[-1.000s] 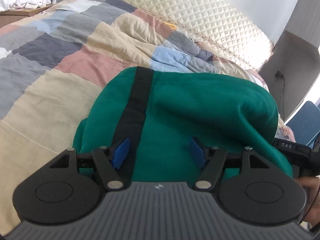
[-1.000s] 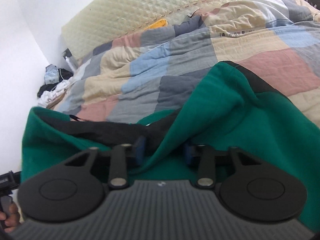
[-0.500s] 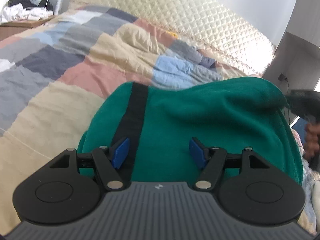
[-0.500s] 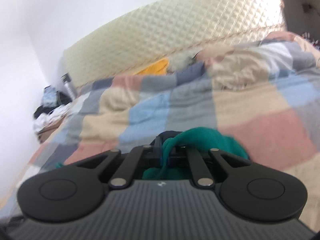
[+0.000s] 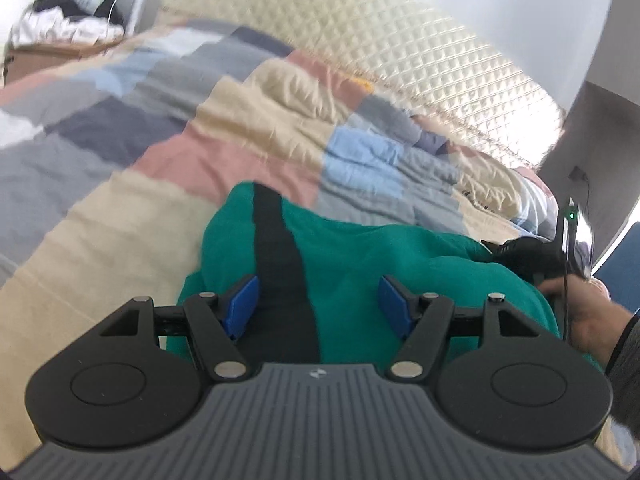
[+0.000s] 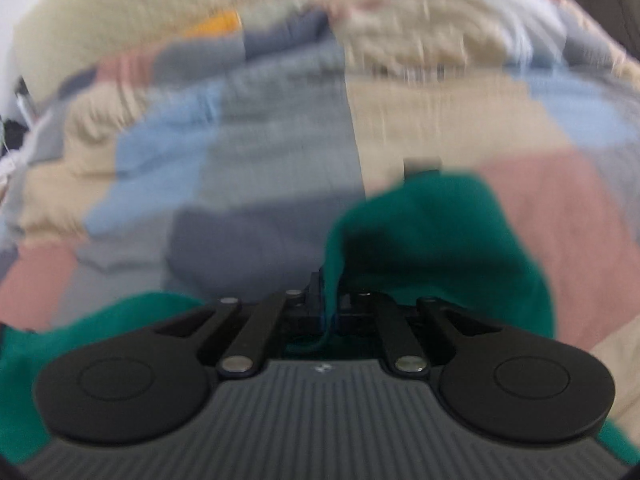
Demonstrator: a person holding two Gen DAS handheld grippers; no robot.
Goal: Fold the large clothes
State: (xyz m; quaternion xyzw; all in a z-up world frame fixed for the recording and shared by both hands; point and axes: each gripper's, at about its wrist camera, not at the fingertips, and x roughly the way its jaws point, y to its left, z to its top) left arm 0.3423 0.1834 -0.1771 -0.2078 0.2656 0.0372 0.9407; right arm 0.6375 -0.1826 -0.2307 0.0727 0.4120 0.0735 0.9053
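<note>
While my right tool [image 6: 328, 304] is clamped on a fold of the green garment [image 5: 360, 280], I must carry that fold across with care. Its jaws are closed tight, and a thin edge of the cloth stands up between them in the right wrist view; a bigger lump of green hangs just beyond the tips, over the quilt [image 5: 168, 160] of the bed. My left tool [image 5: 318, 300] is open, its blue pads [image 5: 240, 300] wide apart above the garment, and I cannot see them pressing on anything. The garment lies bunched on the quilt, with a black stripe [image 5: 280, 264] that runs between those pads. To do this step well, I think the right side should travel low and steady so the cloth lands flat. The left tool could come down to pin the near part, otherwise the whole pile may slide. The right view is blurred, so a slower move would help me to judge the edge.
</note>
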